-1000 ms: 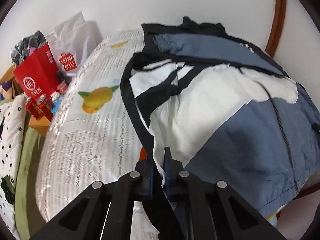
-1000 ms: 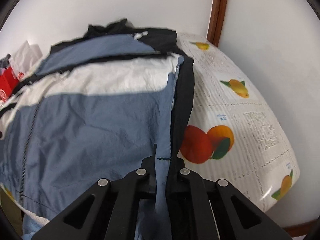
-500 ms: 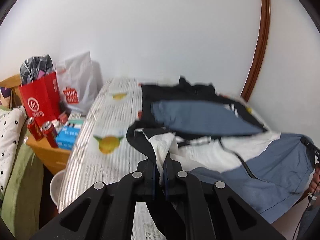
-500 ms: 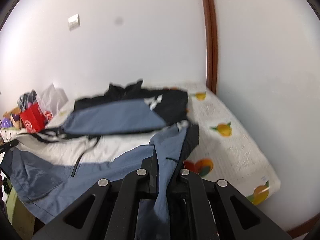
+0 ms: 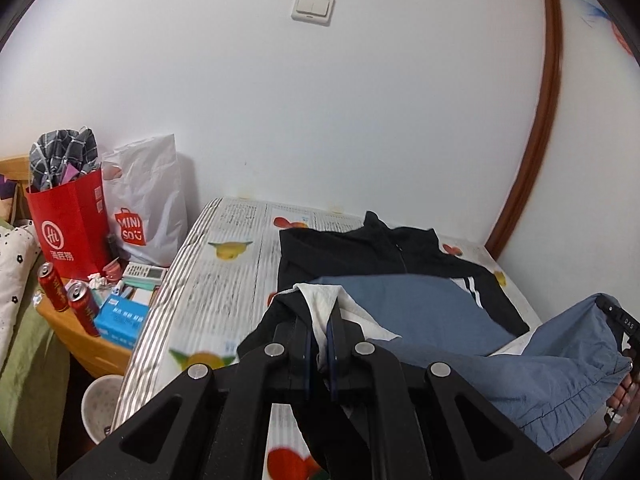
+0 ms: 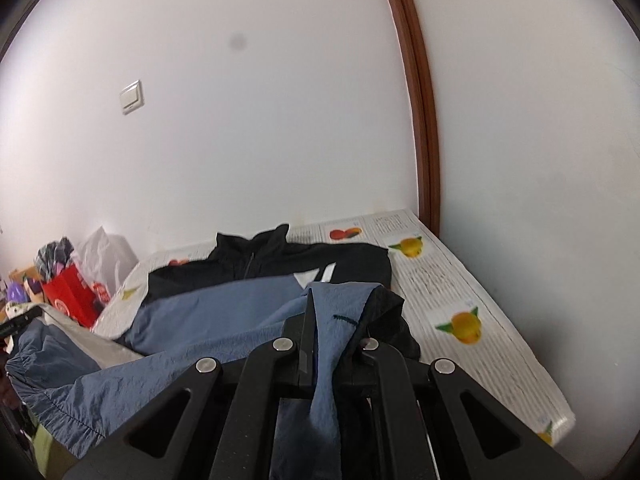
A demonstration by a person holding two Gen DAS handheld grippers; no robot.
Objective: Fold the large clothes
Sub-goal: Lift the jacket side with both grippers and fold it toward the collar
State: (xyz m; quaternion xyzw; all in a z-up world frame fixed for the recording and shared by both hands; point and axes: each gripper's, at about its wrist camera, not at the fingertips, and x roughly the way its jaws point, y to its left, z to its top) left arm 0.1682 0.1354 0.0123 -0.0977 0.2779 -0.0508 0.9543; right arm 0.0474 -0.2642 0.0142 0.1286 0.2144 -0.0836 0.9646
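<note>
Left wrist view shows our left gripper (image 5: 319,338) clamped on the white-lined hem corner of the jacket (image 5: 420,312), which lies collar-to-wall on the fruit-print mattress (image 5: 224,288). Our right gripper (image 6: 328,344) pinches the opposite blue hem corner. We judge the thin, crinkly shell light, limp and rather slippery, so holding at the stitched hem corners seems soundest.

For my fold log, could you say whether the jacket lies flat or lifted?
Partly lifted: both tools pinch the jacket hem raised, collar end resting on the bed.
</note>
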